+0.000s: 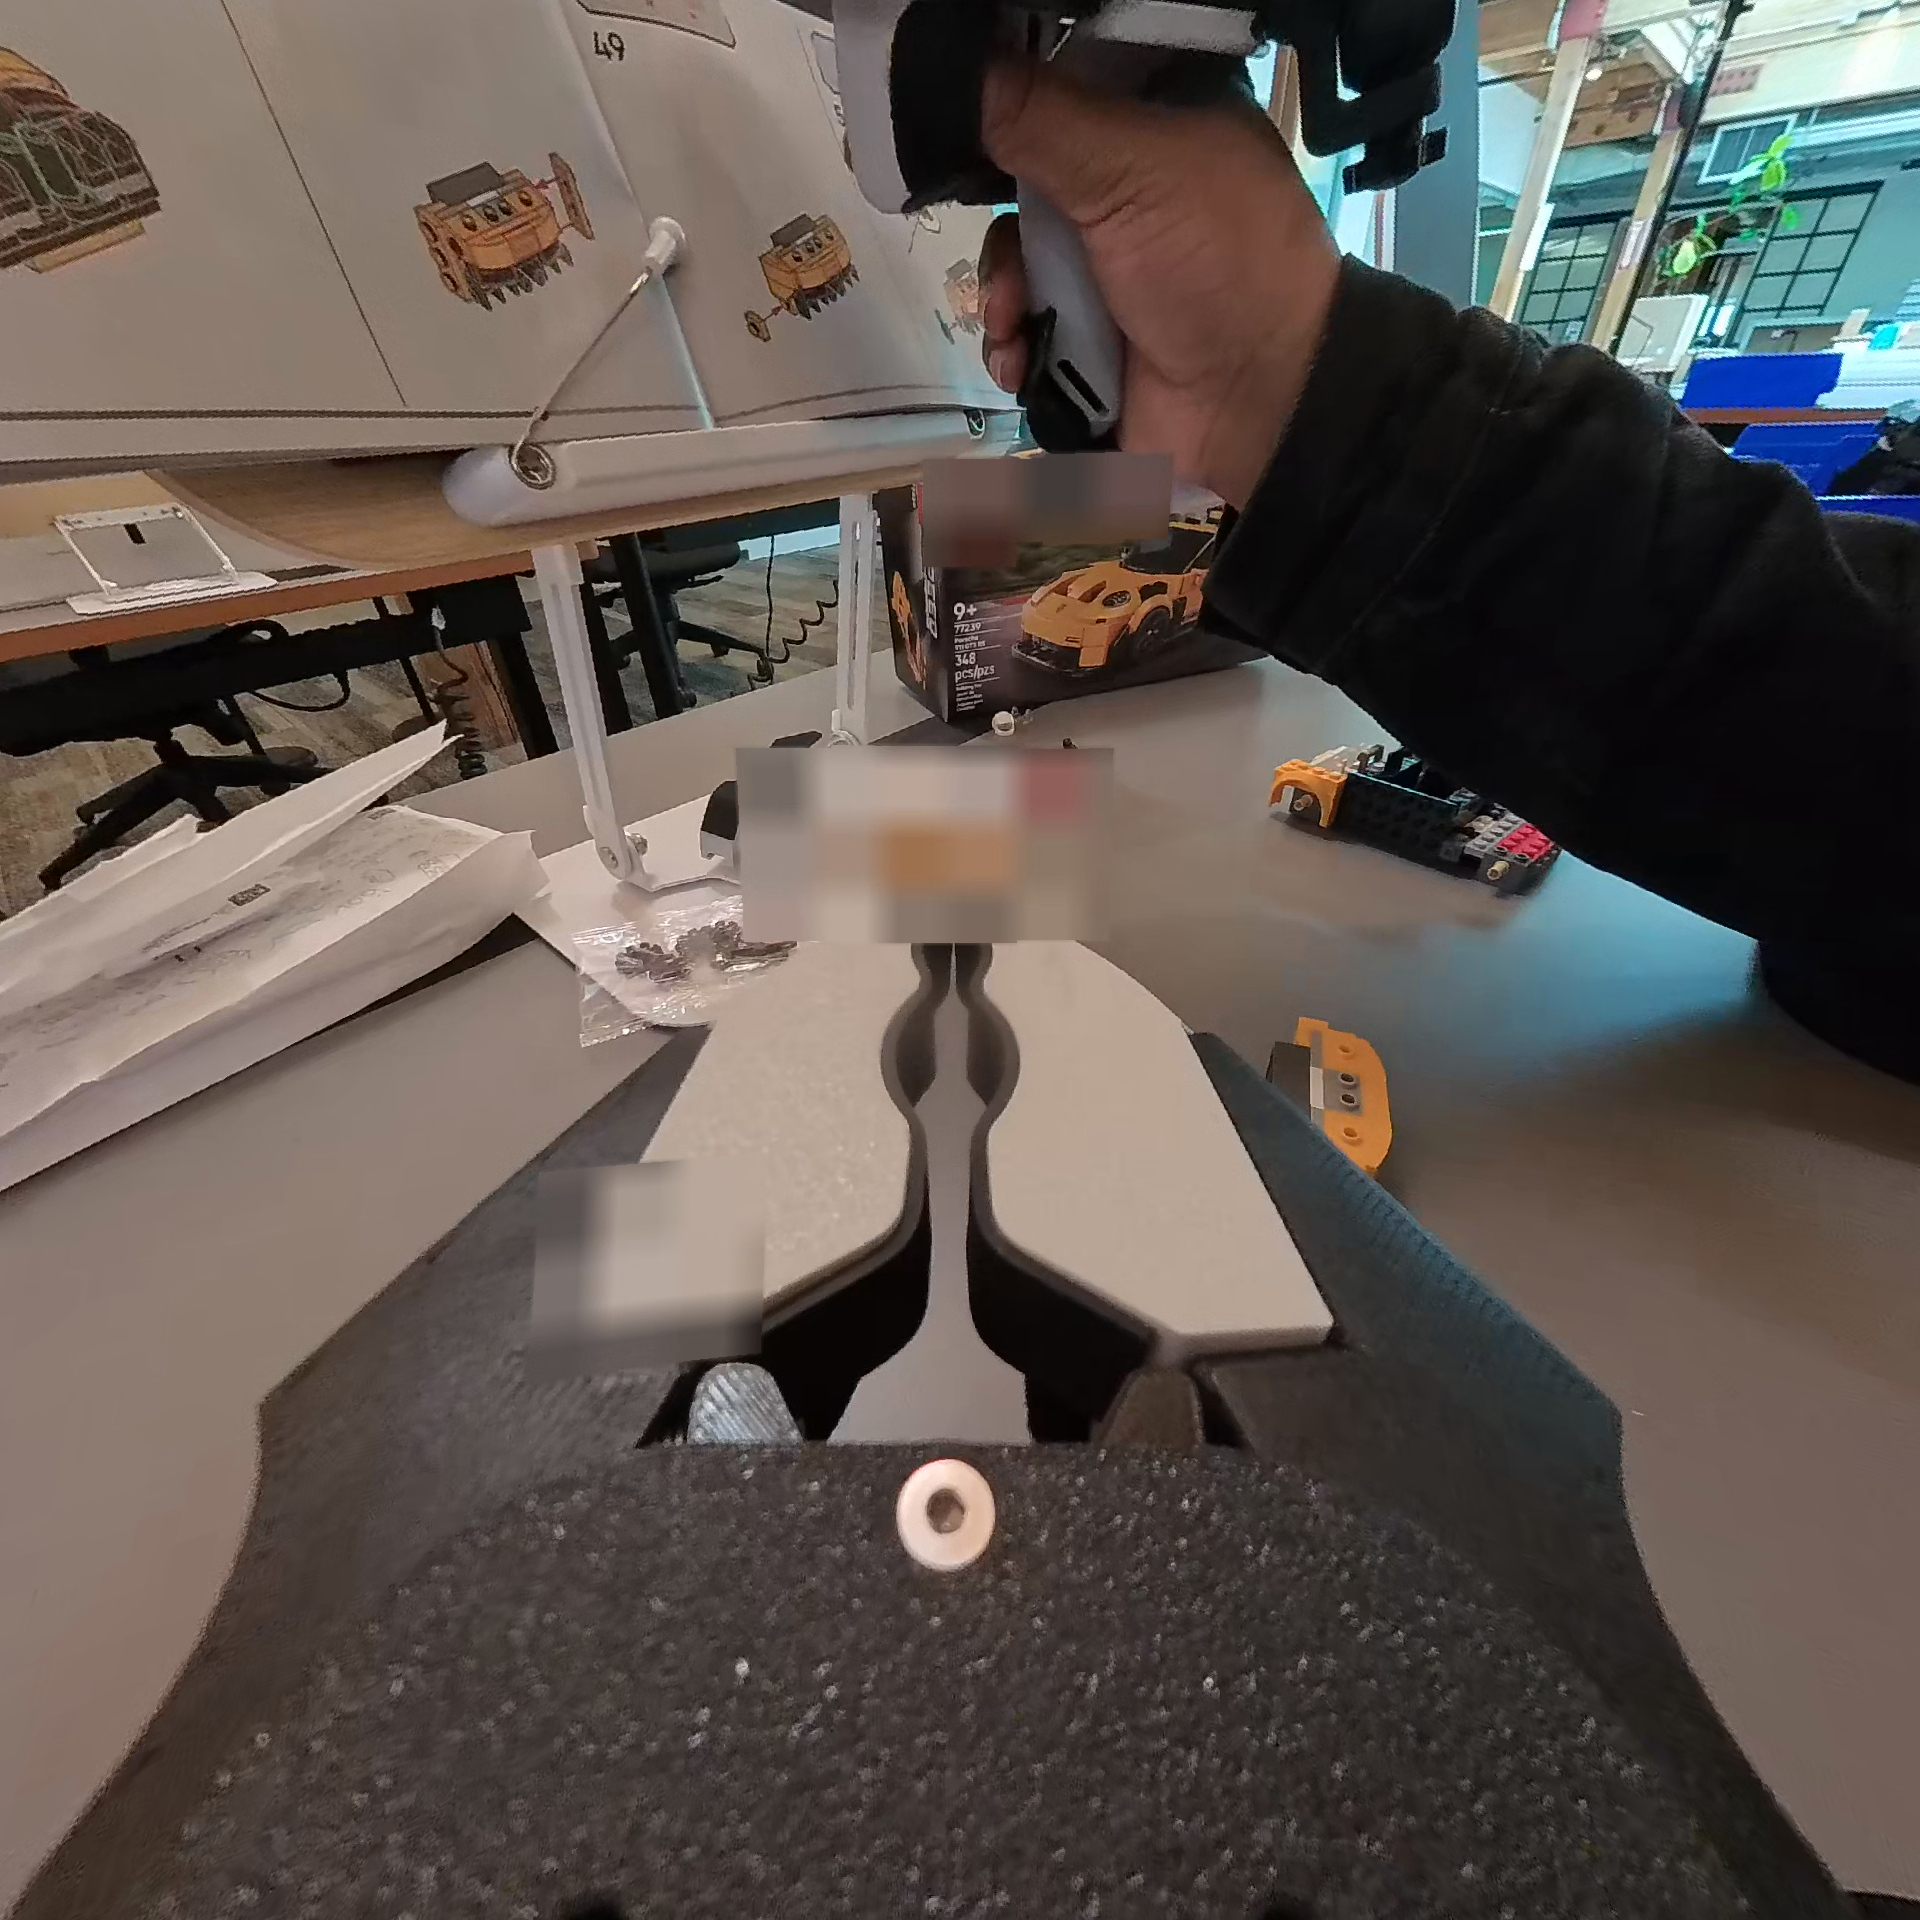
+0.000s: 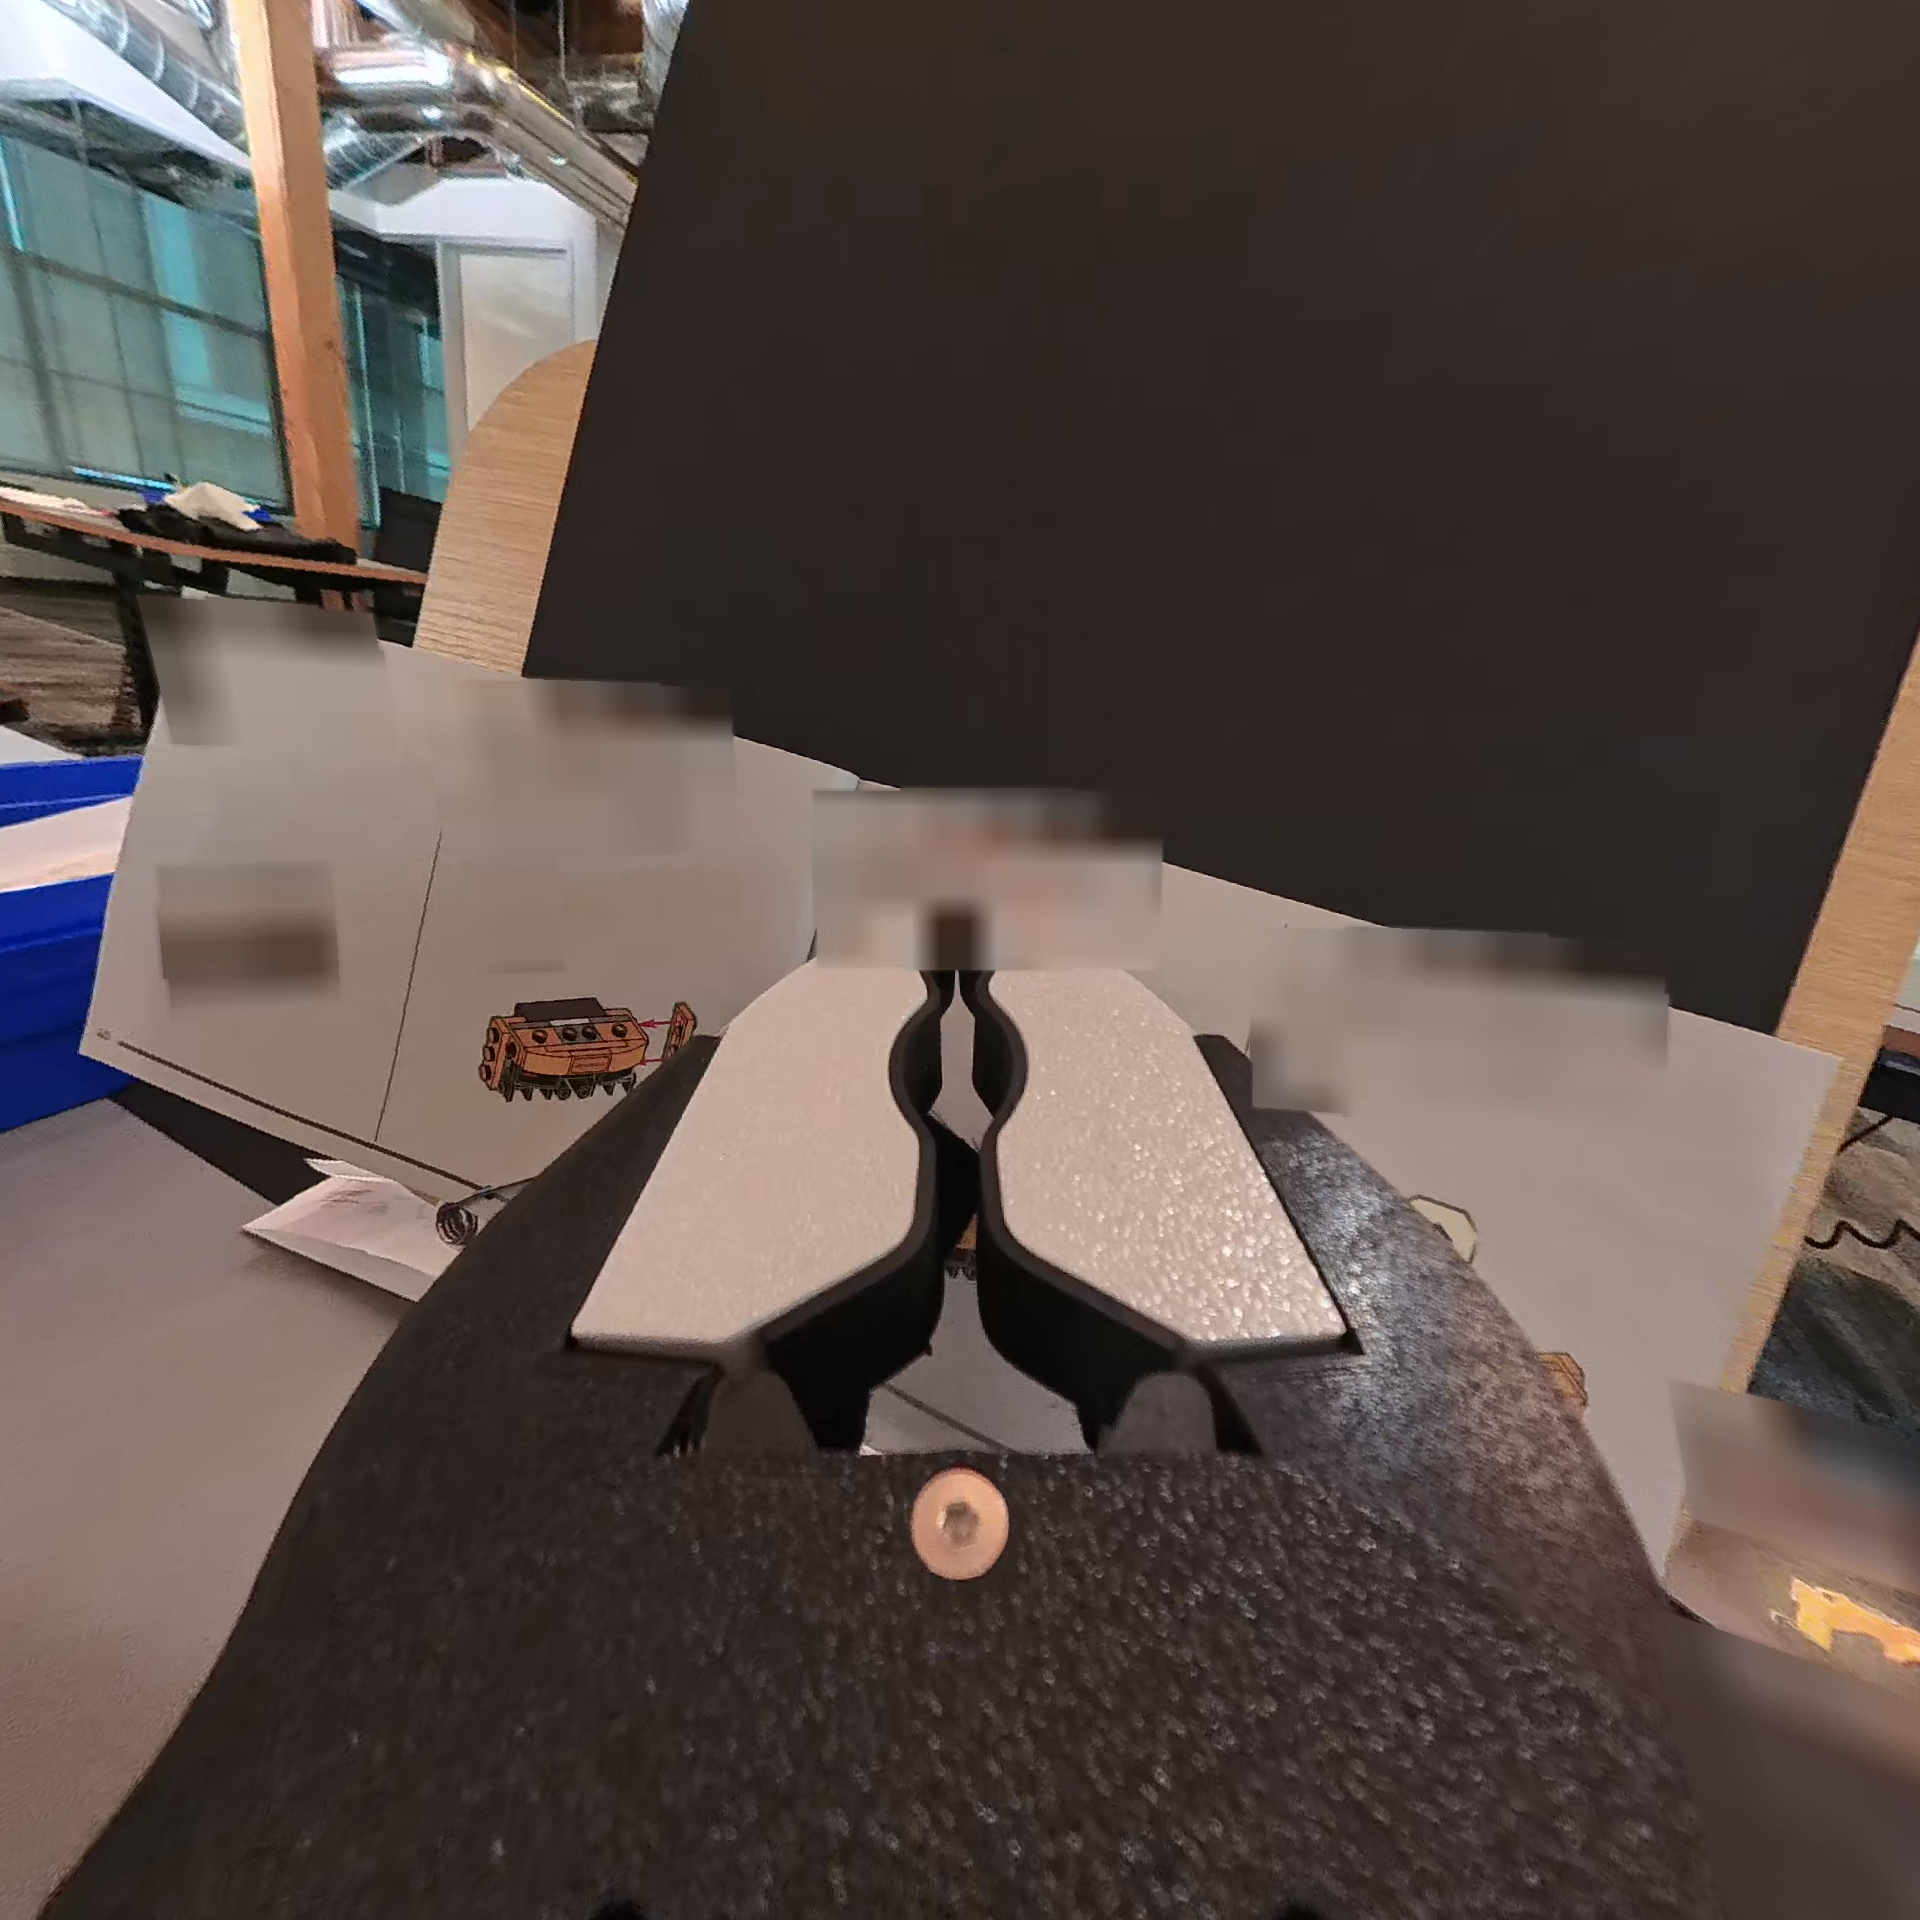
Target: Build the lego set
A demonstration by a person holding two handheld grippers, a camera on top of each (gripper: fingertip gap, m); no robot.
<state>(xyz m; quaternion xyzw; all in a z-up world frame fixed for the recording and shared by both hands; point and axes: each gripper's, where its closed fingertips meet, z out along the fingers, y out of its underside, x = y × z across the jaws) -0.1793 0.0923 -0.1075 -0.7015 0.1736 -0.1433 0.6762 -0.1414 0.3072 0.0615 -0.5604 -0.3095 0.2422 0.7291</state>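
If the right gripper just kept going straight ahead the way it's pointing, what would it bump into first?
Most likely the open instruction booklet propped on its stand: the right gripper points at its pages, with nothing visible between. A blurred patch hides the fingertips, so the gap is unclear.

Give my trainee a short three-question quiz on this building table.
1. True or false: the half-built car rests on the grey table.
2. The loose orange piece lies where from the left claw? A left, B right, C on top.
3. What props up the open booklet?
Key: 1 true; 2 B; 3 a white stand.
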